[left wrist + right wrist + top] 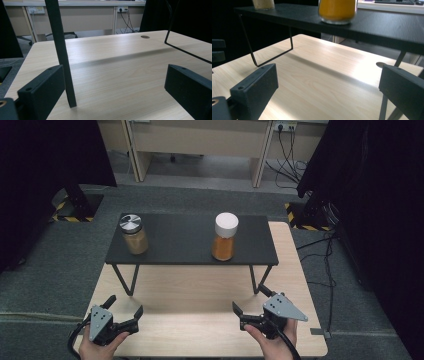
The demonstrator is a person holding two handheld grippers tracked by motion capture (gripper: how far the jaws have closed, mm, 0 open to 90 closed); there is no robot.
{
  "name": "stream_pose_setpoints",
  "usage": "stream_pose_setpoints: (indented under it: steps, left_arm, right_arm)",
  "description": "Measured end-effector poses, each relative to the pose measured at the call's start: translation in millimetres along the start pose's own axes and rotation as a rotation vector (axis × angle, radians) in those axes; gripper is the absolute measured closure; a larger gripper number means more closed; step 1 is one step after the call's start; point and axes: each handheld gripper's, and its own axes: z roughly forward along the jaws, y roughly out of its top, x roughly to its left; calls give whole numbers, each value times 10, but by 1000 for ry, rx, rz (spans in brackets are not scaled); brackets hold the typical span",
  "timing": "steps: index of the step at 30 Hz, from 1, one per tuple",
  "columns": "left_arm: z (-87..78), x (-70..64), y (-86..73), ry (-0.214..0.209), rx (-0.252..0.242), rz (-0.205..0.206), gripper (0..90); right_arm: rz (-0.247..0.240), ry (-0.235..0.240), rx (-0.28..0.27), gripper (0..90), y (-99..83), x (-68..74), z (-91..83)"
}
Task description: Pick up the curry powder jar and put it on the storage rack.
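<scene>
The right hand-held gripper [251,303] hangs low over the near edge of the table [200,320], jaws spread wide with nothing between them, and the left hand-held gripper [122,309] sits the same way at the other corner, also wide and empty. Beyond them stands a black shelf [190,240] on thin wire legs, raised above the wood. On it, nearest the right gripper's line, is the orange jar [223,242] with a white lid [226,224]; well apart to the left is the tan jar [135,240] with a shiny metal lid [130,222]. Both look like filled glass, so I'd expect them fairly heavy, stiff, smooth-sided and breakable. The straight wall below the lid seems the safest place to clamp, squarely, since the wide lid may slip.
</scene>
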Motion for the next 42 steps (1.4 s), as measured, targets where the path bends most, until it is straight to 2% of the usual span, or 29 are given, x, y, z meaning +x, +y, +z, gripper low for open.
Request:
stream_pose_setpoints:
  steps: [23,30,42]
  left_arm:
    - [19,9,-21,13,10,3,21]
    - [26,7,-26,15,16,5,21]
    - [27,5,-31,12,13,6,21]
  right_arm:
    - [56,-26,35,25,-416,110,-53]
    - [87,-27,52,25,-551,133,-62]
    - [110,-22,89,27,-632,149,-25]
